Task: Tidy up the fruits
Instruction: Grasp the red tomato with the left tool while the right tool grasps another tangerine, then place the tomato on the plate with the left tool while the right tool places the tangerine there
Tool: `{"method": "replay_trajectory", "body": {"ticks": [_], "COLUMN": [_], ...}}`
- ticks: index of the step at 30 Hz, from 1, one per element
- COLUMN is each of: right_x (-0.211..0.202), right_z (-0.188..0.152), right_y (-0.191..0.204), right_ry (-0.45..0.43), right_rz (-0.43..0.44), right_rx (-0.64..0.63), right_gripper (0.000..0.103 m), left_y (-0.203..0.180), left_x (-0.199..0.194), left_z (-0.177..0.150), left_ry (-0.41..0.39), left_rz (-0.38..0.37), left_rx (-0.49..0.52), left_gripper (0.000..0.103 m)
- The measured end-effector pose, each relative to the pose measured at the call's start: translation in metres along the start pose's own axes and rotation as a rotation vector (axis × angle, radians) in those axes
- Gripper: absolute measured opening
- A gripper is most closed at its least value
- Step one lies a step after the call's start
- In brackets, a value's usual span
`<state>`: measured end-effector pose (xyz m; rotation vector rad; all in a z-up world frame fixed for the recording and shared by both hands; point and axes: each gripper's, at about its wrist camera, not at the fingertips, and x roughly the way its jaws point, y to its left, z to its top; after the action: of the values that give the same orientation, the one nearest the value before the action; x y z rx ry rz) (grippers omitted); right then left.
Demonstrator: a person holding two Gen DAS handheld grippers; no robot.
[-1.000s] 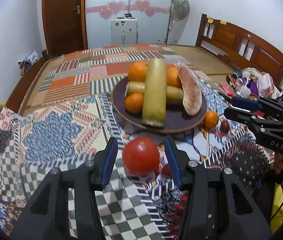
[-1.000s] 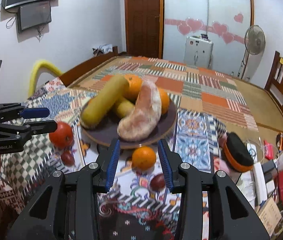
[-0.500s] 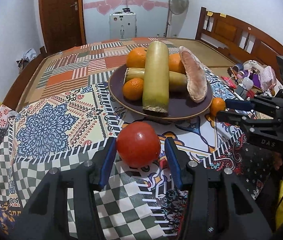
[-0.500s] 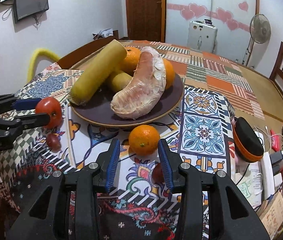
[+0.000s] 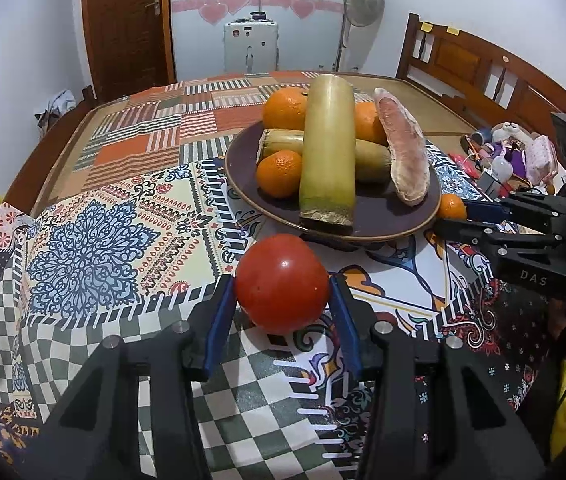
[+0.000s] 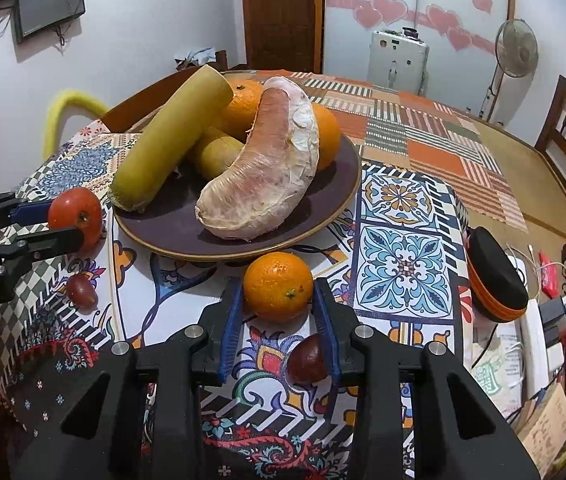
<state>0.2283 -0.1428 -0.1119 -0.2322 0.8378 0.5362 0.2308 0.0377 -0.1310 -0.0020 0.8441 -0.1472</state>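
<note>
My left gripper is shut on a red tomato and holds it above the cloth, just in front of the dark plate. The tomato also shows in the right wrist view. My right gripper is shut on a small orange, close to the plate's near rim; the orange shows in the left wrist view. The plate holds oranges, two yellow-green stalks and a peeled pomelo segment.
Two small dark red fruits lie on the patterned cloth: one under the left gripper, one under my right gripper. A black-and-orange case and assorted clutter sit at the right. A wooden bench stands behind.
Both grippers closed on their fruit, lifted it and carried it closer to the plate: the left with the tomato, the right with the small orange.
</note>
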Motion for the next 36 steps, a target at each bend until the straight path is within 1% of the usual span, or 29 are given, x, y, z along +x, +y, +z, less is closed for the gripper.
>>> {"method": "replay_trajectory", "body": {"ticks": [2,7,12,16,26,29,36], "right_x": [-0.006,-0.019,-0.034,-0.040,-0.044,-0.043,-0.041], "right_z": [0.000,0.000,0.002,0.004,0.007,0.005,0.004], "right_y": [-0.001,-0.002,-0.005,-0.012,-0.028,-0.033,-0.037], "right_ry": [-0.015,-0.054,-0.095,-0.115,-0.138,-0.141,-0.141], "right_rz": [0.008,0.015,0.006,0.000,0.003,0.009,0.017], "right_rx": [0.003,0.007,0.002,0.003,0.020,0.026,0.029], "right_gripper": [0.032,0.031,0.031,0.032,0.032,0.032,0.032], "left_y": [0.000,-0.006,-0.024,-0.039,-0.073,-0.080,-0.081], "left_x": [-0.002,-0.016,-0.031,-0.033,-0.004,0.006,0.020], "left_z": [0.000,0.005,0.015,0.026,0.049,0.055,0.057], "left_ry": [0.001,-0.025,-0.069,-0.088,-0.068,-0.065,-0.047], "left_rz": [-0.007,-0.027,-0.052,-0.075,-0.093,-0.071,-0.054], "left_rx": [-0.005,-0.014,0.004,0.018,0.060,0.080,0.073], "left_gripper": [0.046,0.046,0.046,0.046,0.046,0.046,0.046]}}
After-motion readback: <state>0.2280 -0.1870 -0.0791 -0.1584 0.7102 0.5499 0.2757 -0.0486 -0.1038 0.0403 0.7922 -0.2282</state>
